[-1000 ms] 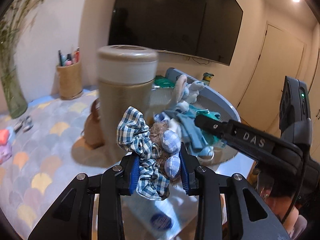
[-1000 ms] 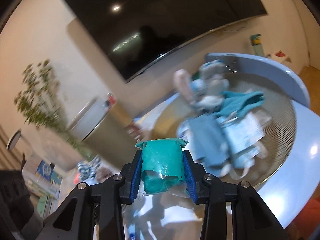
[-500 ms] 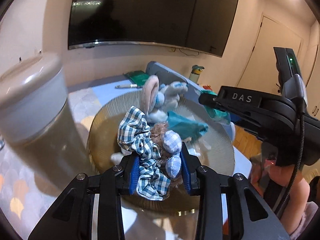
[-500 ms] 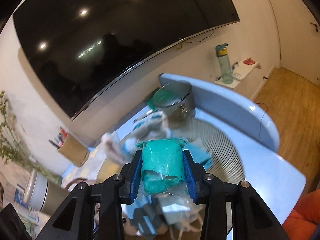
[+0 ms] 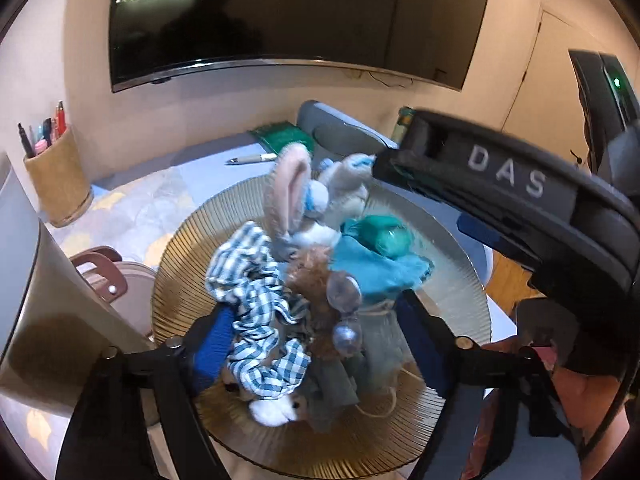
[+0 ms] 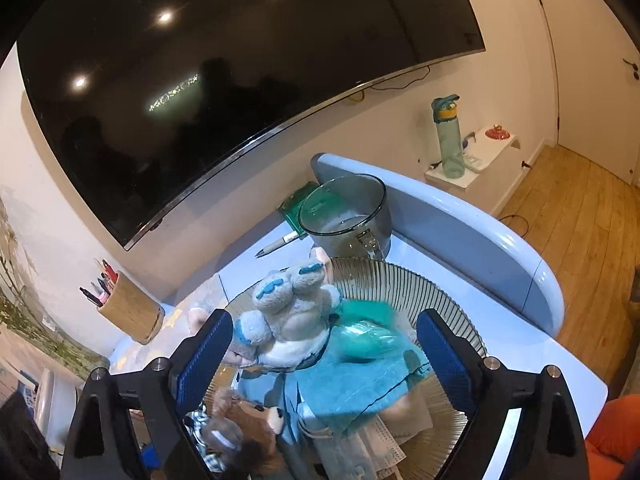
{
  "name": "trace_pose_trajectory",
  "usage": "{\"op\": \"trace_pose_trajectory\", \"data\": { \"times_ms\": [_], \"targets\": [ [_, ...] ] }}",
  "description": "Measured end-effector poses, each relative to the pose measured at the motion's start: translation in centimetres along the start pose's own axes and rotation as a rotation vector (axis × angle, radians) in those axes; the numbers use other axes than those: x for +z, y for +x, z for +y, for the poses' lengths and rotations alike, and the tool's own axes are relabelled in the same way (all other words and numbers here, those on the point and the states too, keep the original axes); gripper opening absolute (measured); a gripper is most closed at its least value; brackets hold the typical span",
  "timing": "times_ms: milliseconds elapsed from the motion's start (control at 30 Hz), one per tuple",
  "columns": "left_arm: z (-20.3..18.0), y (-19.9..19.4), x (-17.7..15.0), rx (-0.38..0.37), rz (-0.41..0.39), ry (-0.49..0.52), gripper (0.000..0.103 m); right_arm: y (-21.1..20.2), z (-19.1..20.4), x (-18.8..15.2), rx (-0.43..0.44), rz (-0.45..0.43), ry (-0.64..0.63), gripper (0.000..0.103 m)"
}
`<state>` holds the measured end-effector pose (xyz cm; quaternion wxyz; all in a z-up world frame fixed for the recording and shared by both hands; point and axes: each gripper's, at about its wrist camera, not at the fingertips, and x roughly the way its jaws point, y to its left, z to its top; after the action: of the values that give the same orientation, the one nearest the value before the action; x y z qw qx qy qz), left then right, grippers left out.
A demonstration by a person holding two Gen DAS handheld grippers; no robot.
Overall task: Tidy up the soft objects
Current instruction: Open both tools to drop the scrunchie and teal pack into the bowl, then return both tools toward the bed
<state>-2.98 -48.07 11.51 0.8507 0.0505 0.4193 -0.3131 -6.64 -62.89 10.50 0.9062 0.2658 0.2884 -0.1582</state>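
Observation:
A ribbed gold plate [image 5: 448,280] holds a pile of soft things: a grey bunny plush [image 5: 304,200], a teal cloth [image 5: 376,272] and grey cloths. My left gripper [image 5: 316,344] is open over the plate; the blue checked scrunchie [image 5: 256,300] and a brown fuzzy toy [image 5: 320,292] lie loose between its fingers. My right gripper [image 6: 324,356] is open above the plate [image 6: 432,292]. The teal wrapped sponge [image 6: 364,336] lies blurred on the teal cloth [image 6: 352,384] beside the bunny [image 6: 288,320]. It also shows in the left wrist view [image 5: 388,234].
A pen holder [image 5: 56,176] stands at the back left by the wall. A pink bag [image 5: 116,284] and a tall beige container [image 5: 36,300] sit left of the plate. A steel pot [image 6: 348,212], a pen [image 6: 280,244] and a green pad [image 5: 280,136] lie behind it.
Both grippers opened over the plate. The left let go of the scrunchie and fuzzy toy. The right let go of the teal sponge, which dropped onto the teal cloth.

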Motion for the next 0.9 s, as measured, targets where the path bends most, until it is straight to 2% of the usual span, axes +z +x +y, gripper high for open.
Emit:
{"op": "trace_pose_trajectory", "data": {
  "times_ms": [267,367,533,667,900],
  "targets": [
    [-0.6,-0.1,-0.5,0.040,0.035,0.021,0.081,-0.8,-1.3,-0.3,0.020,0.004,0.073,0.093],
    [-1.1,-0.4,-0.7,0.045,0.028,0.040,0.090,-1.4,-1.3,-0.5,0.022,0.001,0.084,0.093],
    [-2.1,-2.4,-1.2,0.050,0.001,0.069,0.094,-3.2,-1.1,-1.0,0.024,-0.025,0.086,0.092],
    [-2.5,-4.3,-1.6,0.045,-0.016,0.080,0.102,-5.1,-1.6,-1.7,0.039,-0.053,0.123,0.093],
    [-2.7,-7.4,-3.7,0.024,-0.010,0.124,0.102,-7.5,-1.7,-3.9,0.067,-0.039,0.153,0.093]
  ]
}}
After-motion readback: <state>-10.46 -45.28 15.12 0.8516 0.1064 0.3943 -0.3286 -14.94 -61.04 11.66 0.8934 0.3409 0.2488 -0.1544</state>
